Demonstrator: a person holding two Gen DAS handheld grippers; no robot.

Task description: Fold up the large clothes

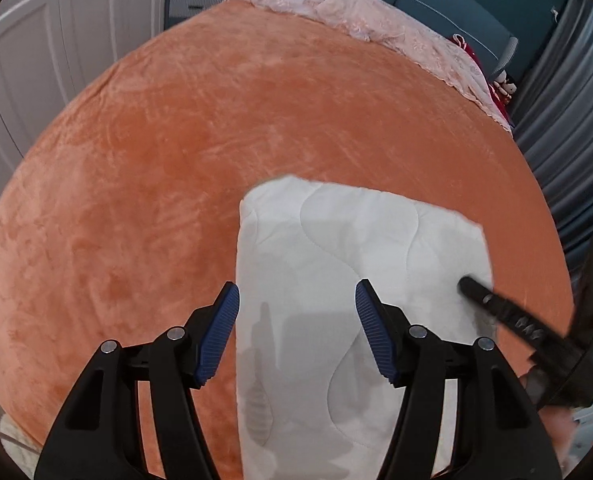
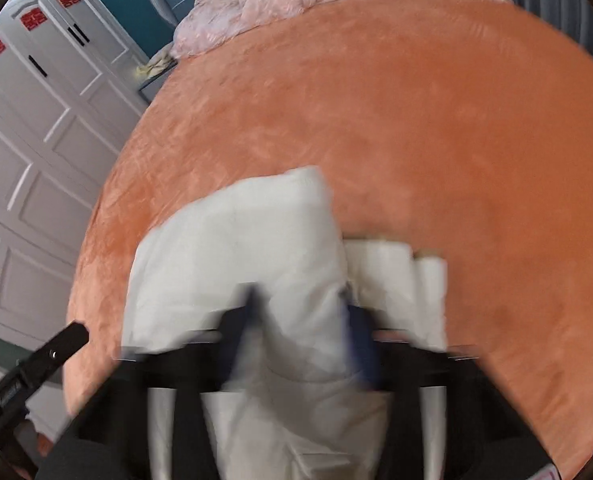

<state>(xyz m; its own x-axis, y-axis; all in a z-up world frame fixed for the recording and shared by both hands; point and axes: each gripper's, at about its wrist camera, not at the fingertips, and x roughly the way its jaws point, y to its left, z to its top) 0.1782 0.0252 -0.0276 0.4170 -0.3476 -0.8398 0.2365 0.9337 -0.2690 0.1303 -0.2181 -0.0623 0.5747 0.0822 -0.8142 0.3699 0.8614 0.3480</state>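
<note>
Pinching white quilt: right gripper, left-wrist view hides.

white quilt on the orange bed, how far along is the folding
Mostly done, it seems: the white quilt already lies as a compact, layered rectangle on the orange bedspread. In hand: the right gripper, blurred, has quilt fabric between its fingers, though whether it pinches is unclear; the left gripper stands open over the quilt, gripping nothing. Left: probably letting go and tidying the stepped edges. The crumpled pink blanket by the headboard looks unfolded.
</note>
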